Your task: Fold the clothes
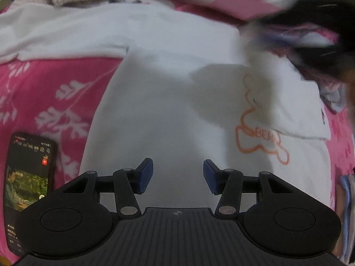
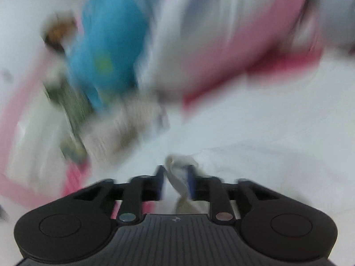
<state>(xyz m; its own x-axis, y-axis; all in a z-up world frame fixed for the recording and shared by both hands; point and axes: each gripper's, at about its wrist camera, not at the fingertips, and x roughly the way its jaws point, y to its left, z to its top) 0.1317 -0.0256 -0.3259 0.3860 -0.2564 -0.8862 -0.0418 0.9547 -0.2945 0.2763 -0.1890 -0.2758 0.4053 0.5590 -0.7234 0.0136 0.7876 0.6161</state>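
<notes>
My right claw [image 2: 176,182] has its jaws partly apart, a strip of white cloth [image 2: 180,177] loose between them, lying against one pad; the view is blurred. My left claw [image 1: 178,176] hangs half open and empty over the white shirt [image 1: 159,93], which lies spread on the pink bedsheet [image 1: 44,84]. I'd let the folded side drop flat, then smooth it before taking the next edge, keeping clear of the phone [image 1: 28,177].
</notes>
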